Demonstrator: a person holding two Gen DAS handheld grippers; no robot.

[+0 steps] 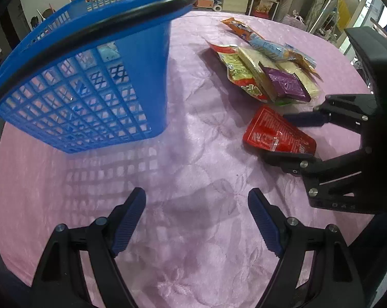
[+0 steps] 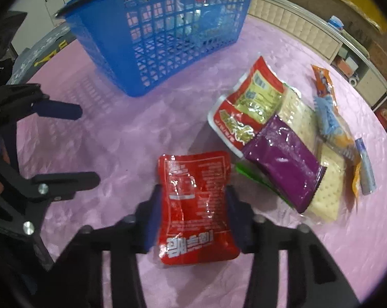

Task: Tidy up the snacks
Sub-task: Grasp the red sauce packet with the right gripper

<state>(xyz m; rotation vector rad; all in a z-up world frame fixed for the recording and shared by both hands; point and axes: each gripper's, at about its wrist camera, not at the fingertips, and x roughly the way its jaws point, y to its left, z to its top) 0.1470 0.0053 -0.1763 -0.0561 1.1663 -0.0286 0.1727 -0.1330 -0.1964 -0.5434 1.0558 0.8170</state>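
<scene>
1. Right gripper [image 2: 193,200] has its two blue-padded fingers pressed against both long sides of the red snack pouch [image 2: 194,205], clenched on it; the pouch lies flat on the pink tablecloth [image 2: 116,141]
2. Left gripper [image 1: 196,220] stands spread wide over bare cloth, nothing between its fingers
3. From the left wrist view the right gripper [image 1: 291,138] shows at the right edge, its fingers either side of the same red pouch [image 1: 278,133]
4. Blue basket [image 2: 162,38], a lattice-walled plastic one with a black handle [image 1: 90,28], stands on the cloth beyond the pouch, well apart from it; some pale packets show through its lattice, too unclear to name
5. Just right of the red pouch lies a loose pile: a purple packet [image 2: 283,164] on top of a cracker pack [image 2: 327,192], beside a red and yellow noodle bag [image 2: 247,107]
6. An orange and blue wrapped snack [image 2: 329,107] lies along the far side of that pile, touching it
</scene>
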